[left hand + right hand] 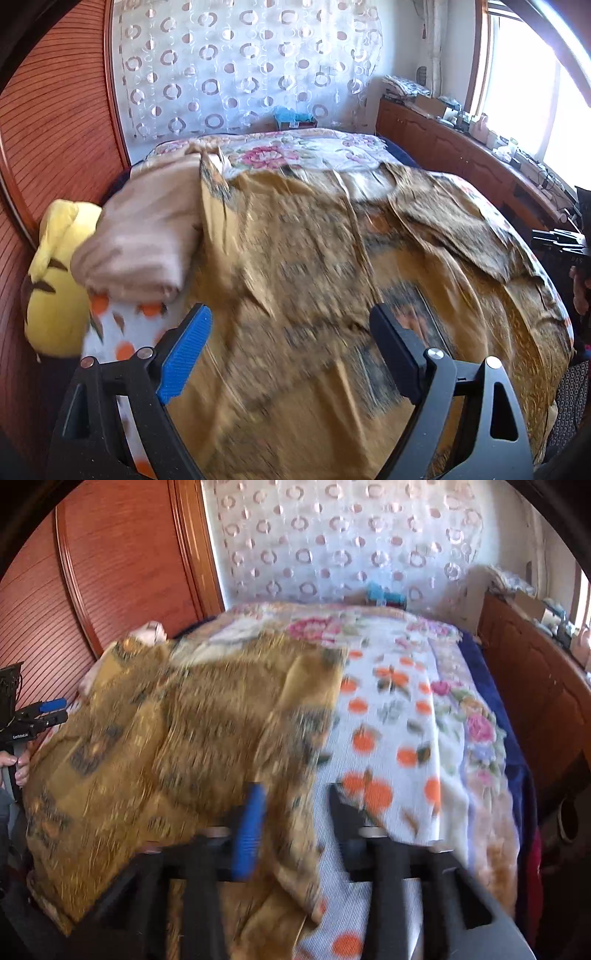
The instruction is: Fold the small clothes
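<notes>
Two claws are held over a golden-brown patterned garment (pixel 314 258) spread on the bed (pixel 491 797).
The left claw (pixel 291 347) is spread wide above the cloth, with nothing pinched between its fingers. The right claw (pixel 295 830) is seen blurred at the garment's right edge, part open, with a fold of cloth lying between the fingers; whether it is gripped cannot be told. An orange-dotted white blanket (pixel 388 738) is seen beneath the garment, and a yellow plush toy (pixel 55 280) at the bed's left.
</notes>
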`<act>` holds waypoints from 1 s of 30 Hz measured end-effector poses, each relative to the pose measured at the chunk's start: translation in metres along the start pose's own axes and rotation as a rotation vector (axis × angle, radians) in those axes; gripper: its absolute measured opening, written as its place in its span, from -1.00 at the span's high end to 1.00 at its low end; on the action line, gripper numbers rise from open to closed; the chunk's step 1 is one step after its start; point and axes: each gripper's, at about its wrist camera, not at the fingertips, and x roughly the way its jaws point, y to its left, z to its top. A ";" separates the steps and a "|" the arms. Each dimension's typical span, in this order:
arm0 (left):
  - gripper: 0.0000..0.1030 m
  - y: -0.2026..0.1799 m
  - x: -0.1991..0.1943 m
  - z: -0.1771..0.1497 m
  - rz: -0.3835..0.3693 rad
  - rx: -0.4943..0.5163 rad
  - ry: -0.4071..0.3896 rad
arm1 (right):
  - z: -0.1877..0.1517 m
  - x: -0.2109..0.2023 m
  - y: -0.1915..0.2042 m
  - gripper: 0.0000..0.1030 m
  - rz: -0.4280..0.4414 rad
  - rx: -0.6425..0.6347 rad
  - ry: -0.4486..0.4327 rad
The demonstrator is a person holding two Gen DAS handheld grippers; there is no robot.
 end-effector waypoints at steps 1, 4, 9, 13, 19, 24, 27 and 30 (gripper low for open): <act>-0.71 0.007 0.004 0.010 -0.004 0.002 -0.006 | 0.008 0.006 -0.003 -0.17 0.003 0.002 -0.009; -0.70 0.023 0.019 0.033 -0.012 -0.003 -0.003 | 0.031 0.034 -0.011 -0.18 -0.008 0.005 0.000; -0.51 0.042 0.044 0.064 -0.004 0.006 0.022 | 0.064 0.082 -0.019 -0.18 -0.029 -0.022 0.013; -0.43 0.055 0.070 0.087 -0.022 -0.005 0.055 | 0.090 0.116 -0.030 -0.18 -0.024 -0.003 0.043; -0.29 0.064 0.103 0.104 -0.013 0.013 0.112 | 0.114 0.158 -0.041 -0.18 -0.023 -0.012 0.093; -0.10 0.060 0.110 0.109 -0.021 0.039 0.113 | 0.130 0.174 -0.039 -0.18 -0.023 -0.040 0.089; 0.20 0.055 0.110 0.113 -0.044 0.055 0.107 | 0.132 0.176 -0.040 0.08 -0.012 -0.033 0.080; 0.66 0.052 0.113 0.114 -0.070 0.060 0.128 | 0.130 0.177 -0.041 0.65 0.012 -0.030 0.087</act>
